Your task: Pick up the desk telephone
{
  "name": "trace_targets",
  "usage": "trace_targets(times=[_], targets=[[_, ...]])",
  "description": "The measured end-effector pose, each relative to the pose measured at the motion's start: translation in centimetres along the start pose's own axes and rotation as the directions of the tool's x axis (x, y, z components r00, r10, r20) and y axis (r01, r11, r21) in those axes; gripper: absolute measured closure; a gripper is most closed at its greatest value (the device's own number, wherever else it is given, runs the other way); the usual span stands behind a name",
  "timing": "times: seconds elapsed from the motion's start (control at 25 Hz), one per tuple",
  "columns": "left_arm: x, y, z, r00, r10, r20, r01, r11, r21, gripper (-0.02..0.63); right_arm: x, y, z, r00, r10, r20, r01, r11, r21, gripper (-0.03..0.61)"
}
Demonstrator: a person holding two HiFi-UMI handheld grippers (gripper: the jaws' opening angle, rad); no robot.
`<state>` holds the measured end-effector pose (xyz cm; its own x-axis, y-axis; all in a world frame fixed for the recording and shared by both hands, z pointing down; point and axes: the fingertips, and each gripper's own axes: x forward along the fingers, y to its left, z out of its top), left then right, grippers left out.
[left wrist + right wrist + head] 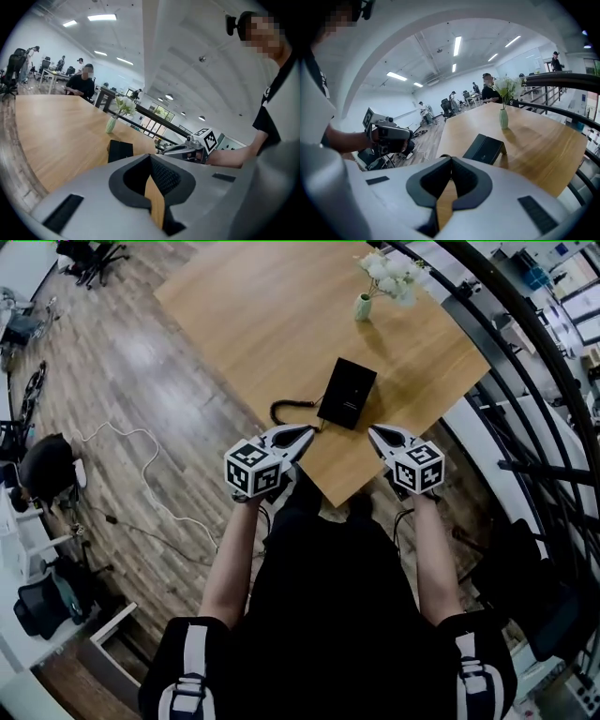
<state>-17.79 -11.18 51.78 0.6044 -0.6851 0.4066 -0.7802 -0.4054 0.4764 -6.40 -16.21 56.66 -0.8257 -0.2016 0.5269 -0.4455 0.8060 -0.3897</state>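
Left tool and right tool both closed tight, empty, desk telephone at 12 o'clock — arriving closed would likely shove it across the bench, not grip it.

The black desk telephone sits propped at a tilt near the wooden table's corner, coiled cord trailing beside it.

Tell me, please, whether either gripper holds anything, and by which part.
Nothing is held: the left gripper and right gripper are shut and empty, short of the desk telephone.
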Motion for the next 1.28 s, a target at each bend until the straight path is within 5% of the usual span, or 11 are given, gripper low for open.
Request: trace_targets(times=[0.8,1.28], targets=[[2.9,4.4,1.1,0.954,-0.258,-0.153,0.267,0.963,0.04,0.592,3.2,0.5,0.4,0.974,-0.226,0.025,0.221,0.968,0.122,0.555],[6.2,6.1,-0.3,0.918,-0.301,-0.257,0.326,0.944,0.057,0.592,3.9,-1.0,-1.4,0.961,-0.277,-0.011,0.275,0.947,0.166,0.555]])
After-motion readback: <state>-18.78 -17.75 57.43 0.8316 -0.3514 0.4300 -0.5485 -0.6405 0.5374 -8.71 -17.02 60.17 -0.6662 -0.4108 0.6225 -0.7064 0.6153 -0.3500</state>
